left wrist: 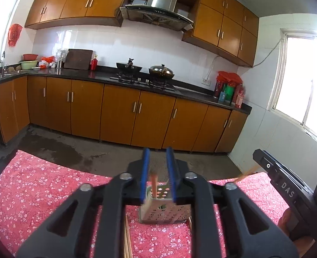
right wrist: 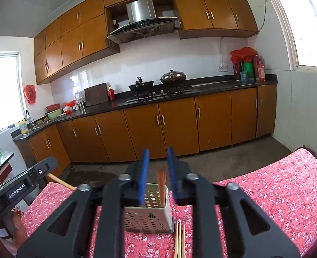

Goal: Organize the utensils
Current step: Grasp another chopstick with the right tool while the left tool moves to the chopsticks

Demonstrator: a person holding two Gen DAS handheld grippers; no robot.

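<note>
Both grippers hover over the counter (right wrist: pixel 276 189) with its red floral cloth, and the perforated utensil holder (right wrist: pixel 150 219) stands right in front of them. The left gripper (left wrist: pixel 158 172) has its blue jaws spread a little, nothing pinched; through the gap an orange-brown chopstick (left wrist: pixel 154 182) stands in the holder. The right gripper (right wrist: pixel 157 172) has its jaws likewise slightly apart and empty, with another upright stick (right wrist: pixel 161 185) visible between them. Loose chopsticks (right wrist: pixel 179 238) lie flat on the cloth at about five o'clock from the holder, touching or nearly touching its base. My read: those are next. Best to open wider, dip low, pinch one stick near its middle, lift it clear, tip it upright and lower it straight in without nudging the holder.
</note>
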